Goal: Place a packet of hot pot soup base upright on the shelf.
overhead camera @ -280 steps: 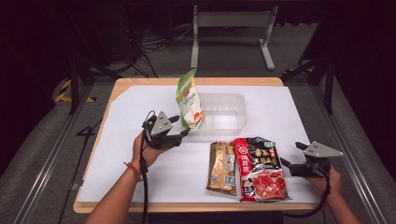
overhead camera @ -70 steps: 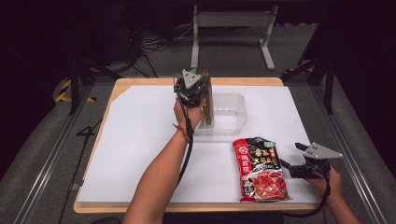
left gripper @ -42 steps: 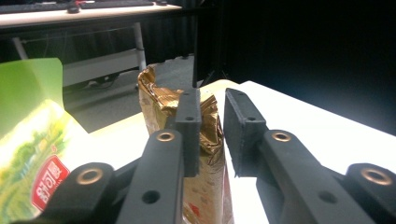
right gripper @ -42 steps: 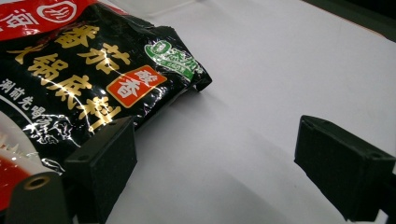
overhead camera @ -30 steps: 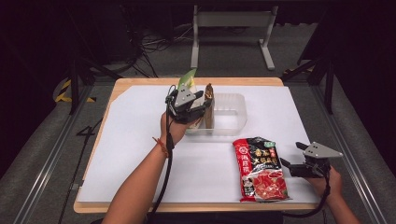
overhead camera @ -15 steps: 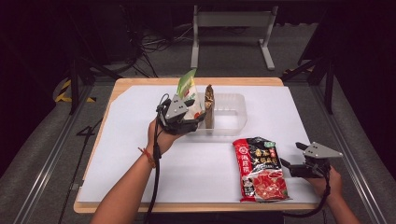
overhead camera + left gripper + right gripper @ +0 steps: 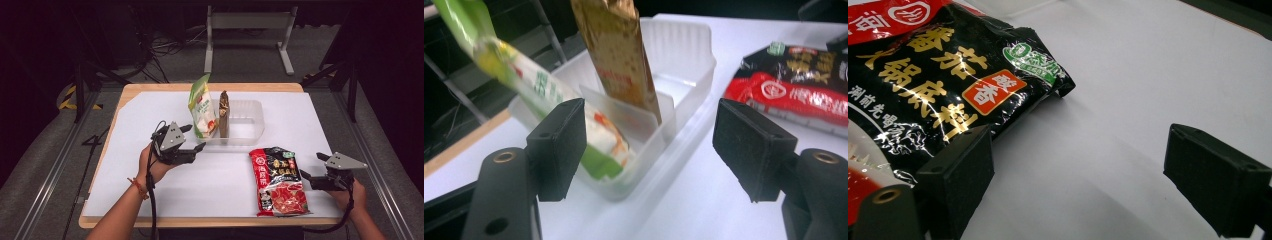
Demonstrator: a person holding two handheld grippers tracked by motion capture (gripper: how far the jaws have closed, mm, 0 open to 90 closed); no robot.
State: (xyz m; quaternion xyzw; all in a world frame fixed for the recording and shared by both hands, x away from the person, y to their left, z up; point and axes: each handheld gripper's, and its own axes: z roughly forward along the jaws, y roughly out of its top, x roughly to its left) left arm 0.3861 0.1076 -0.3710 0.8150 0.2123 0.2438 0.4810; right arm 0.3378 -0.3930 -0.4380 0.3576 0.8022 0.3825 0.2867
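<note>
Two grippers sit low in the high view. At lower right, the right gripper [image 7: 309,166] rests with jaws spread and empty beside the red-and-black packet [image 7: 278,181] lying flat on the tabletop [image 7: 150,105]. Left of centre, the left gripper [image 7: 196,138] has just been opening, nothing between its jaws. Farther up, the clear tray [image 7: 250,122] holds the brown packet [image 7: 223,113] and green packet [image 7: 202,106] upright.
</note>
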